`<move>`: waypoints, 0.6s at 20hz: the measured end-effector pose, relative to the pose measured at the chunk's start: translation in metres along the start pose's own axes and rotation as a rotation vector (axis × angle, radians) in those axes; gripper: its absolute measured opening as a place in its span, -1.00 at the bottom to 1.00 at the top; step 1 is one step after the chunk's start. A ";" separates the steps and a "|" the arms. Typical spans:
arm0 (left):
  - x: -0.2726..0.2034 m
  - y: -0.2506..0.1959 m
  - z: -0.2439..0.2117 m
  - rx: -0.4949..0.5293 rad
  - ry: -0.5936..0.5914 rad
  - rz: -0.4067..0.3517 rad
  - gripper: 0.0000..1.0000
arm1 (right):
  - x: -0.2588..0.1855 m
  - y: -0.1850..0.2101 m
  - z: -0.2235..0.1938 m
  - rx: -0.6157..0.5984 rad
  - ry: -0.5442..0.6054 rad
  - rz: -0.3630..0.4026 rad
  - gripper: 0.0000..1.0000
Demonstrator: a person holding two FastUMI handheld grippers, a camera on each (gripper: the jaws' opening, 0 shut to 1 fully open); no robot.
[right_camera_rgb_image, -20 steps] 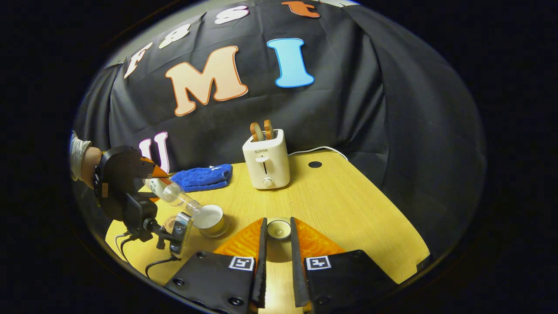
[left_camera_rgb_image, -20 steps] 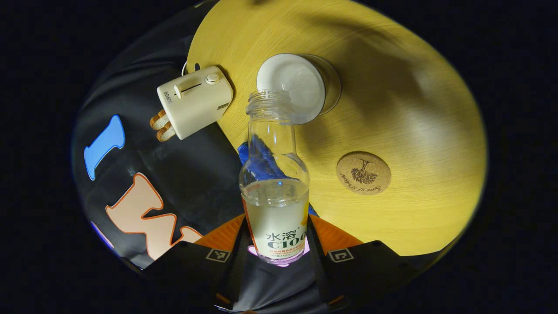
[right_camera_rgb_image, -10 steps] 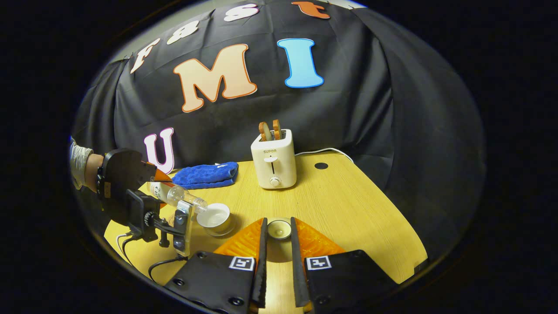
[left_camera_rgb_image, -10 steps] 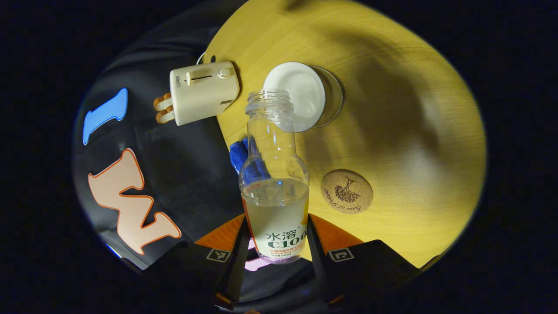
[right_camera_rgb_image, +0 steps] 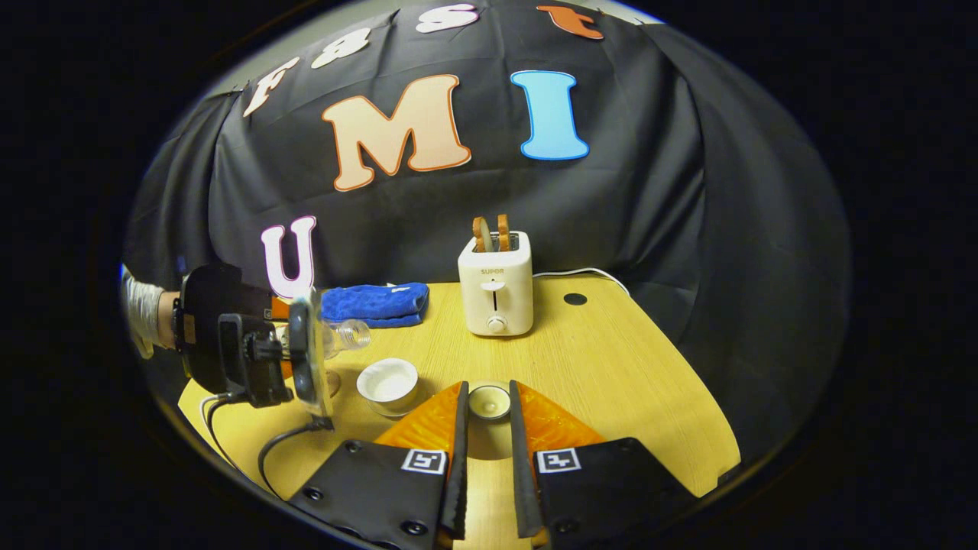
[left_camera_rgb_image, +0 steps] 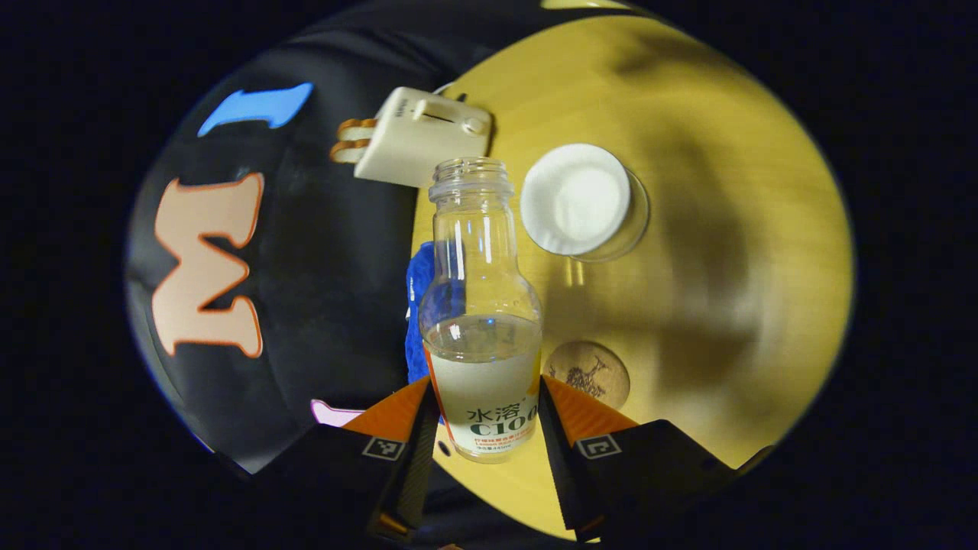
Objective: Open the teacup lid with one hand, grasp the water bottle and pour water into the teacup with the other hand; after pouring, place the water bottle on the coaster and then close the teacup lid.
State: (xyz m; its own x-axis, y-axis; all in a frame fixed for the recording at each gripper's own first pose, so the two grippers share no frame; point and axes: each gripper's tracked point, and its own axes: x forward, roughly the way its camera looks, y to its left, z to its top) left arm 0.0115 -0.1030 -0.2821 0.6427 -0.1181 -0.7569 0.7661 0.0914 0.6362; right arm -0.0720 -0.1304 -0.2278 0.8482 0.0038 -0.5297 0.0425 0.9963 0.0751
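Note:
My left gripper point(left_camera_rgb_image: 487, 397) is shut on the clear water bottle point(left_camera_rgb_image: 480, 305), uncapped and partly filled. Its mouth is left of the white teacup point(left_camera_rgb_image: 579, 198), off the rim. The cork coaster point(left_camera_rgb_image: 590, 373) lies just right of the bottle's base. In the right gripper view the bottle point(right_camera_rgb_image: 340, 336) lies almost level in the left gripper point(right_camera_rgb_image: 284, 336), above and left of the open teacup point(right_camera_rgb_image: 388, 380). My right gripper point(right_camera_rgb_image: 487, 389) is shut on the small round lid point(right_camera_rgb_image: 489, 402), held low over the table.
A cream toaster point(right_camera_rgb_image: 495, 284) with two bread slices stands at the back of the yellow wooden table point(right_camera_rgb_image: 611, 367). A folded blue cloth point(right_camera_rgb_image: 374, 302) lies to its left. A person's sleeved hand point(right_camera_rgb_image: 145, 317) holds the left gripper, and cables trail near the front left edge.
The bottle's mouth has swung off the teacup and risen from a downward tilt to nearly level. The right gripper has barely moved, the lid still in it.

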 end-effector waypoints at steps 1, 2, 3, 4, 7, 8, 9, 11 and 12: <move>0.005 0.000 -0.001 -0.060 -0.007 0.001 0.31 | -0.001 0.002 0.001 -0.010 0.004 0.000 -0.47; 0.007 -0.003 -0.001 -0.127 -0.019 0.001 0.31 | -0.002 0.004 0.001 -0.022 0.010 0.001 -0.47; 0.010 -0.007 -0.001 -0.211 -0.035 0.001 0.31 | -0.002 0.006 0.001 -0.035 0.017 0.001 -0.47; 0.013 -0.010 0.000 -0.307 -0.061 0.003 0.31 | -0.001 0.009 0.002 -0.050 0.023 0.002 -0.47; 0.010 -0.015 0.001 -0.551 -0.147 0.021 0.31 | -0.001 0.022 0.003 -0.096 0.043 0.009 -0.47; 0.011 -0.015 0.001 -0.595 -0.154 0.030 0.31 | -0.001 0.027 0.003 -0.108 0.050 0.014 -0.47; 0.013 -0.014 -0.001 -0.637 -0.169 0.038 0.31 | -0.001 0.032 0.003 -0.119 0.058 0.018 -0.47; 0.017 -0.013 -0.004 -0.734 -0.201 0.061 0.27 | -0.001 0.043 0.003 -0.136 0.071 0.026 -0.47; 0.018 -0.011 -0.004 -0.785 -0.227 0.081 0.31 | -0.001 0.049 0.003 -0.143 0.078 0.030 -0.43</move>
State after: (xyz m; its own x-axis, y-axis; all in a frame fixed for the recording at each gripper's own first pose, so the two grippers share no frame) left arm 0.0150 -0.1018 -0.3033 0.7437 -0.2708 -0.6112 0.5527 0.7634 0.3343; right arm -0.0688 -0.0823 -0.2212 0.8043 0.0349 -0.5932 -0.0625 0.9977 -0.0260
